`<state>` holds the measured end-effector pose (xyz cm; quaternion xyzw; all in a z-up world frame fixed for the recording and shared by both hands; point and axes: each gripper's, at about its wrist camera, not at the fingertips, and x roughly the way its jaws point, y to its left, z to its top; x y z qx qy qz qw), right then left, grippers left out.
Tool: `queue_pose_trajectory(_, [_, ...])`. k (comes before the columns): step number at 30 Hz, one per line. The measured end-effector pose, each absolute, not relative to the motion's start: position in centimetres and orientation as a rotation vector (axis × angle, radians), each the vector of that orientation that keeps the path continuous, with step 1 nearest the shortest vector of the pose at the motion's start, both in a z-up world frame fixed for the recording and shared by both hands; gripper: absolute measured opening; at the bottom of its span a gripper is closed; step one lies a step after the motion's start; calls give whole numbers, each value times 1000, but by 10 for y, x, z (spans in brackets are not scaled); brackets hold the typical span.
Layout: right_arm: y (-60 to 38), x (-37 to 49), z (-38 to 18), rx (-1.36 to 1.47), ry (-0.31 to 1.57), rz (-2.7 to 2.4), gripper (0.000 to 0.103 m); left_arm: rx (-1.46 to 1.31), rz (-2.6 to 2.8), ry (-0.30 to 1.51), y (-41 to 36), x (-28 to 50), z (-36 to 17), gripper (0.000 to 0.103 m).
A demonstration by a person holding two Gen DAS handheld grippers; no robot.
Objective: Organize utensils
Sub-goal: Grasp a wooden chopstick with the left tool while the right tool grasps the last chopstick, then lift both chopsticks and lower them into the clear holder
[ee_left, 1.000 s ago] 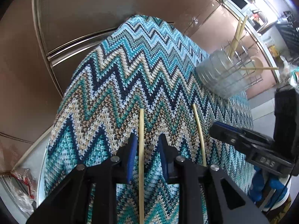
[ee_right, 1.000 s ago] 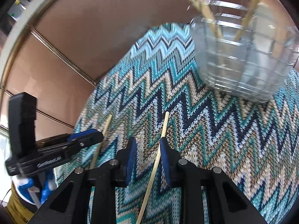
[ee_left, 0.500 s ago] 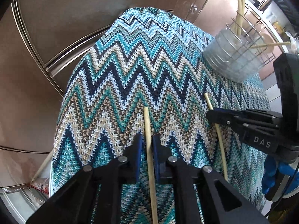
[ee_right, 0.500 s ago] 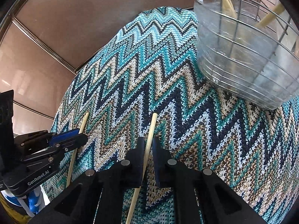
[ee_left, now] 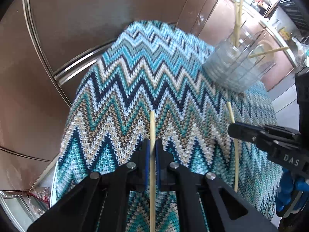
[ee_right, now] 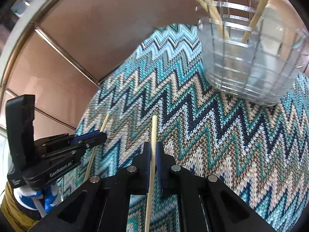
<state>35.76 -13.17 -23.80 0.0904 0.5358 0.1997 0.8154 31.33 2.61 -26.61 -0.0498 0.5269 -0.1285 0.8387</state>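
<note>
- The left gripper (ee_left: 152, 150) has its blue-padded jaws pressed together on a pale wooden chopstick (ee_left: 152, 133), which runs straight forward between them and pokes out past the tips.
- The right gripper (ee_right: 153, 152) is likewise clamped on a second chopstick (ee_right: 153, 133), whose far end points forward past the jaws.
- Each gripper shows in the other's view, beside it: the right one (ee_left: 256, 135) with its stick (ee_left: 234, 141), the left one (ee_right: 87, 141) with its stick (ee_right: 96, 147).
- Both work over a zigzag-patterned knitted cloth (ee_left: 135, 89) in teal, navy, tan and white.
- Farther on, the clear utensil holder (ee_right: 249, 65) stands on the cloth (ee_right: 212, 127), ahead and to the right, with several chopsticks (ee_right: 256, 13) leaning inside.
- Behind the cloth are brown cabinet fronts (ee_left: 96, 19) with metal trim.
</note>
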Motion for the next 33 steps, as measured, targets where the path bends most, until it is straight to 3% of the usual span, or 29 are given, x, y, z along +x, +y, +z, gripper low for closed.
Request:
queue_pose_trajectory(14, [-146, 285, -172, 187, 904, 427, 6, -197, -280, 838, 40, 255, -202, 5])
queue_pose_trajectory(33, [-155, 197, -114, 145, 700, 403, 6, -286, -293, 640, 45, 184, -147, 5])
